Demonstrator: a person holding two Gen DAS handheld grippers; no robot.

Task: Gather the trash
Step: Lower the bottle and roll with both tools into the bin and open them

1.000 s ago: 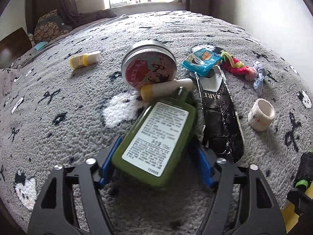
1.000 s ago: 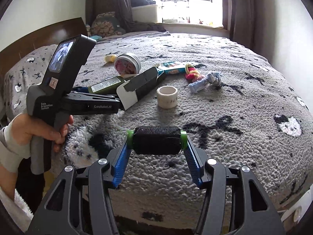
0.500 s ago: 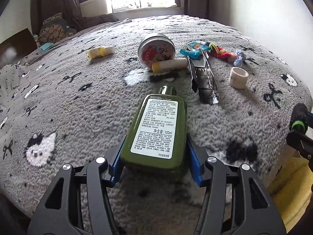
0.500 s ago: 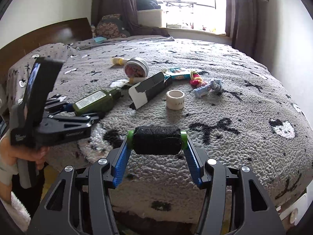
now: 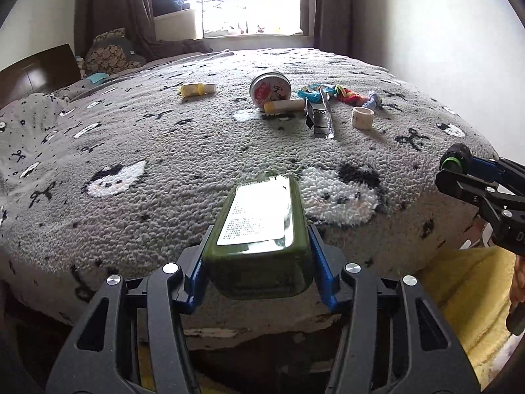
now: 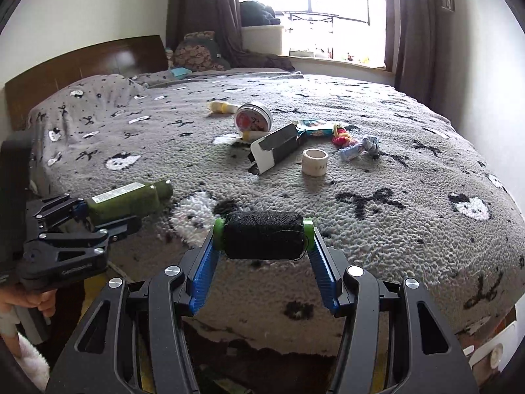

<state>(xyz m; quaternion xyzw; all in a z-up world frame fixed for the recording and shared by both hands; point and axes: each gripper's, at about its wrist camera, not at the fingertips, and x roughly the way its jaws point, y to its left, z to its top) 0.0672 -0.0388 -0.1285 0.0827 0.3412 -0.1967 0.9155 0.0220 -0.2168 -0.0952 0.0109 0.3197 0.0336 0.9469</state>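
Bedroom, daylight from the window. We noted the left claw (image 5: 259, 256) clamped on a green lotion bottle (image 5: 262, 226), blue pads pressed to both its flat sides near the base; the jaws had just been closing, with the bottle between them. The bottle pointed cap-forward and was held over the near edge of the bed (image 5: 164, 151), its white label catching glare. From the right wrist view the same bottle (image 6: 128, 200) showed at the far left, lifted clear of the grey fleece blanket (image 6: 410, 223), with a hand (image 6: 32, 302) gripping the handle below.

We saw the right claw (image 6: 264, 236) about half open and gripped on a spool of black thread (image 6: 264, 234), held crosswise by its green end caps, also at the bed's near edge. In the left wrist view this claw (image 5: 454, 161) entered from the right.

Remaining on the blanket, well apart from both claws: a round tin (image 5: 270, 87) tilted on its side, a yellow-capped tube (image 5: 283, 105) touching its lower rim, a second small yellow tube (image 5: 196, 89) off to the left, a black carton (image 5: 318, 116) lying open-ended, a blue wrapper (image 5: 310, 93) behind it, a knot of coloured hair ties (image 5: 352, 95), a blue-white rope toy (image 6: 359, 147), and a roll of white tape (image 5: 362, 118) standing on its edge face up. Pillows (image 6: 98, 98) and a wooden headboard (image 6: 82, 62) lay beyond.
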